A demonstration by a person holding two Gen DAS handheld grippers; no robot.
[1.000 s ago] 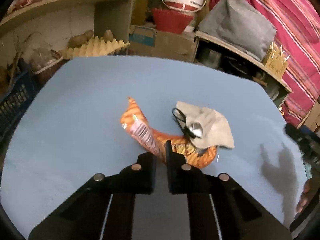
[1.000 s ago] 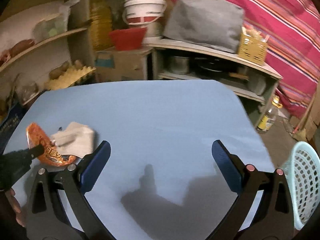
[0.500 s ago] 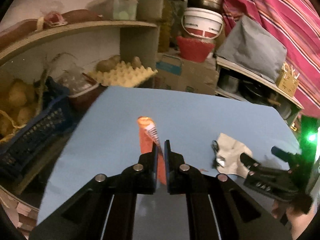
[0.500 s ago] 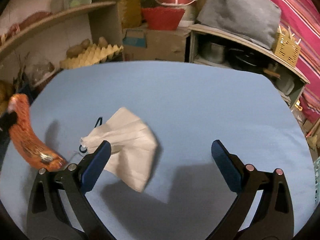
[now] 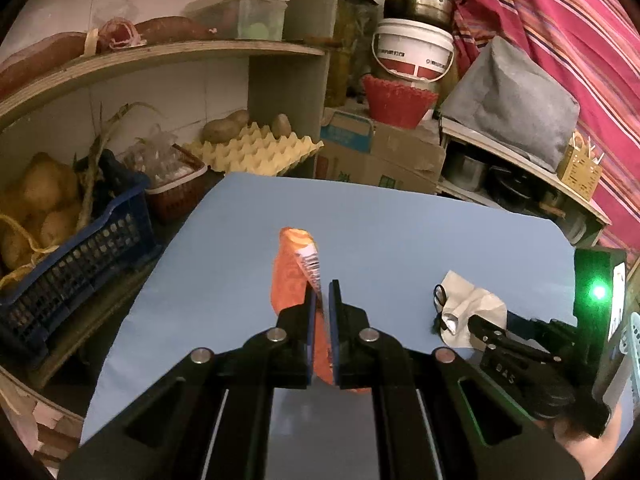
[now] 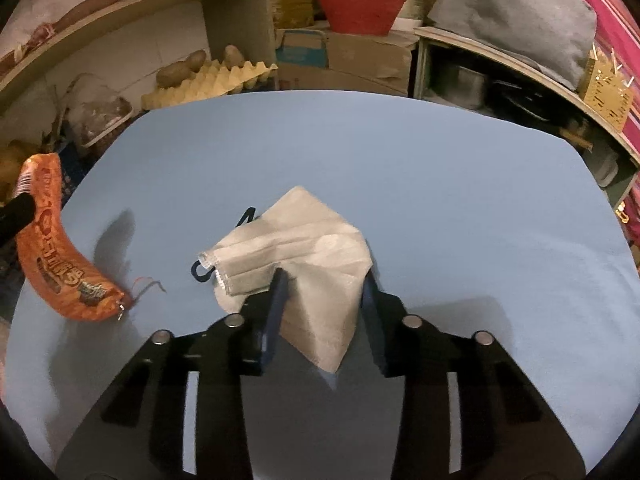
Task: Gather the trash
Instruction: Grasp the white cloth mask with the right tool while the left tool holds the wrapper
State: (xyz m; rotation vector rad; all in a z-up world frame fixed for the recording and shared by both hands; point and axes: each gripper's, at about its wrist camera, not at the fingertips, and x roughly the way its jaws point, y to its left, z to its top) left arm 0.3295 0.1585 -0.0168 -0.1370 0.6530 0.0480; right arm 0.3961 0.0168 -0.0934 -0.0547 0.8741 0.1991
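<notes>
**Both grippers on trash over blue table**

The left gripper (image 5: 322, 300) has its jaws pressed together on an orange wrapper (image 5: 290, 276), which hangs clear of the blue table (image 5: 400, 232); vs. a second ago, when the wrapper lay flat under the mask, it is now lifted and off to the left. The right gripper (image 6: 324, 292) is closing its jaws around a pale face mask (image 6: 304, 248) that lies mid-table; the mask sits between the blue pads, and the left pad looks to be touching the fabric, the right pad's contact hard to make out. A second ago those jaws stood wide and the mask was far left of them; half a sec. ago it was only at the left pad.

Count: 2 grippers, 2 trash items (1 wrapper, 1 mask), 1 table. In the bkgd: 1 egg tray (image 5: 256, 152) with potatoes, 1 red bowl (image 5: 396, 100), 1 white bucket (image 5: 414, 50), 1 blue crate (image 5: 76, 248).

Hidden or cut off: the wrapper's lower end is behind the left gripper's fingers in the left view; in the right view its top runs to the frame edge. The mask's near corner is partly screened by the right fingers, and its dark ear loop (image 6: 200, 274) shows only in part. A pale basket (image 5: 633, 344) is cut by the frame edge. Print on the wrapper is unreadable.
</notes>
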